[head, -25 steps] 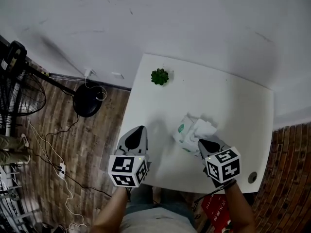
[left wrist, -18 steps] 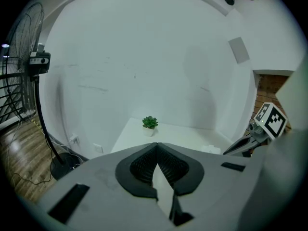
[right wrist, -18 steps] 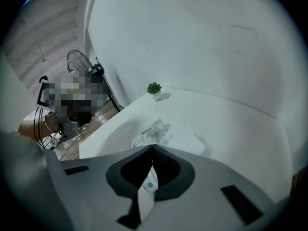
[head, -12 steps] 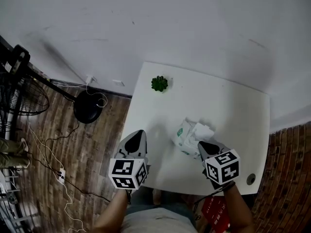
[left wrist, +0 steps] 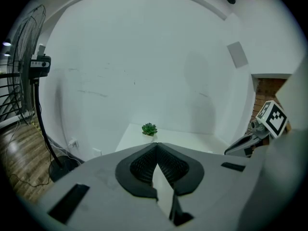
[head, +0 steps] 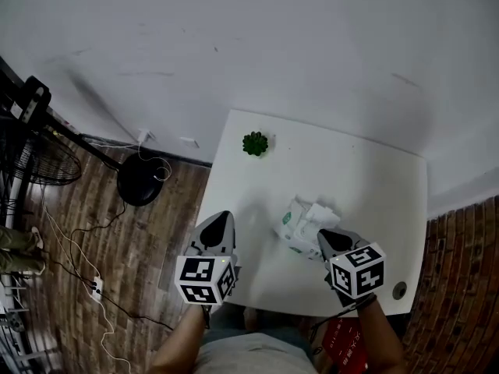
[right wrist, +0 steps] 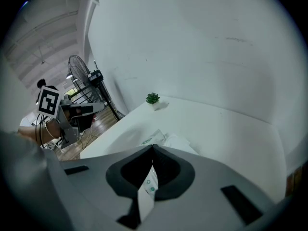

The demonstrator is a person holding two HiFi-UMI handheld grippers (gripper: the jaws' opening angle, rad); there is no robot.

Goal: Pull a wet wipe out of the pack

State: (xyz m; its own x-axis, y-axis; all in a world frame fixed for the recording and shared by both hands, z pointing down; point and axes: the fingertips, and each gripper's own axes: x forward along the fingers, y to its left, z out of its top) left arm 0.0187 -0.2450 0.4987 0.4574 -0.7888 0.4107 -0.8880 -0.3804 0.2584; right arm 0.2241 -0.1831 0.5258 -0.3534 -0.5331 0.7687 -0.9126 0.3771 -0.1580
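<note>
A white table (head: pixel 374 201) stands against a pale wall, with wood-plank floor (head: pixel 86 232) off its 9 o'clock side. Nearest the person, at the table's 7 o'clock corner, the left gripper (left wrist: pixel 156 147) hangs above the edge. Its dark ribbed pads meet at the tips and nothing sits between them. It is well apart from the pack. At about 5 o'clock on the table the right gripper (right wrist: pixel 152 150) points toward 11 o'clock. Its jaws are pressed together on a thin white strip with green print, which seems to be the near end of the wet wipe pack (head: pixel 293 223). The pack lies just beyond the jaw tips, a little to the near side of the table's middle and tilted toward 1 o'clock. A crumpled white wipe (head: pixel 321 211) bunches up out of its top on the 2 o'clock side. Farther on, at the table's 11 o'clock corner, a small green plant (head: pixel 255 143) stands upright, well apart from the pack. Off the table at 9 o'clock, a standing fan (head: pixel 35 158) rises from a round black base on the floor, with cables trailing beside it. The bare wall (head: pixel 273 45) closes the view at 12 o'clock.
</note>
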